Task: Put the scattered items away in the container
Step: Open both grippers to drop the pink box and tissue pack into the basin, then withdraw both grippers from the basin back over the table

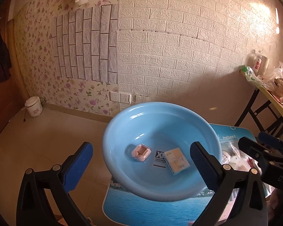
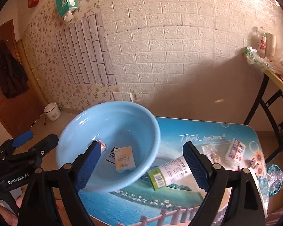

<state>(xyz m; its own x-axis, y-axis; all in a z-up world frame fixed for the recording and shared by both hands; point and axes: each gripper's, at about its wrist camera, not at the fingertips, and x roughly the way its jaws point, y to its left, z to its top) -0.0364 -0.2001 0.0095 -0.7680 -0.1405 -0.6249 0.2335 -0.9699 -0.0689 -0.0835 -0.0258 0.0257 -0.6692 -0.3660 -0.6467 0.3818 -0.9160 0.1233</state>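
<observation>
A light blue basin stands on the left part of a small table with a seaside print. Inside it lie a pink earbud case and a small cream box. On the table to the right lie a white tube with a green cap, a clear packet and a white sachet. My left gripper is open and empty above the basin's near side. My right gripper is open and empty, its jaws spanning the basin rim and the tube.
A folding table with bags and bottles stands at the right. A white rice cooker sits on the floor by the wall. A crumpled blue wrapper lies at the table's right edge. A brick-pattern wall is behind.
</observation>
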